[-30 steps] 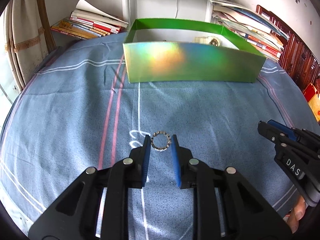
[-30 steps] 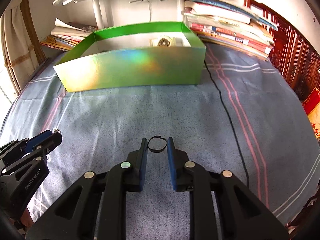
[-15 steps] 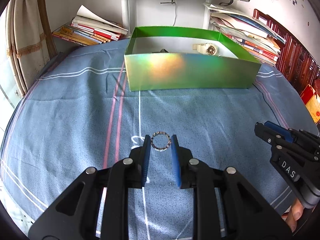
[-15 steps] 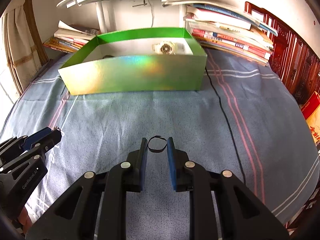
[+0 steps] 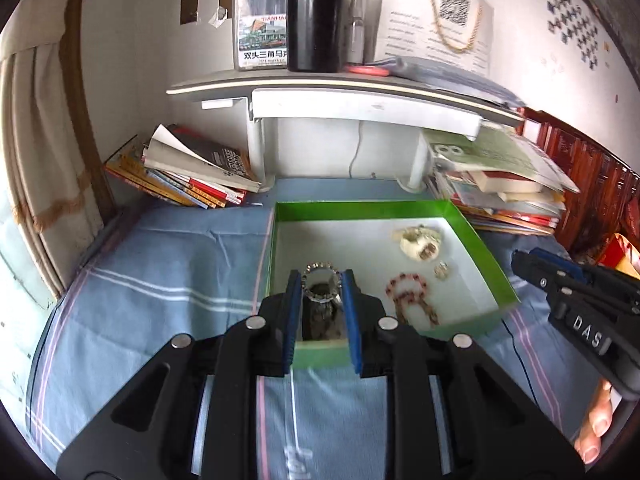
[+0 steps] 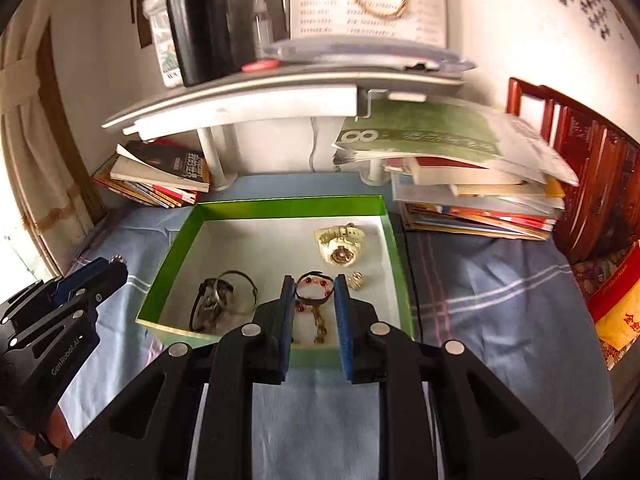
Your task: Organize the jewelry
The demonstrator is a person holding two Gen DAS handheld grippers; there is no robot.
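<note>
Now my left hand-held gripper [image 5: 321, 289] is clamped on the silver ring bracelet [image 5: 321, 285], and my right hand-held gripper [image 6: 314, 297] on the thin black band [image 6: 315, 299]; both hang over the near edge of the green box [image 5: 362, 207], whose open tray lies just ahead and below.

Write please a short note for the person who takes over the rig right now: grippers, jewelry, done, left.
Left gripper: shut on a beaded silver ring, held over the green box.
Right gripper: shut on a thin dark ring, also over the box.
Already inside: cream watch, red bead bracelet, dark watch, small gold piece.
Left: release both rings into the box.
</note>
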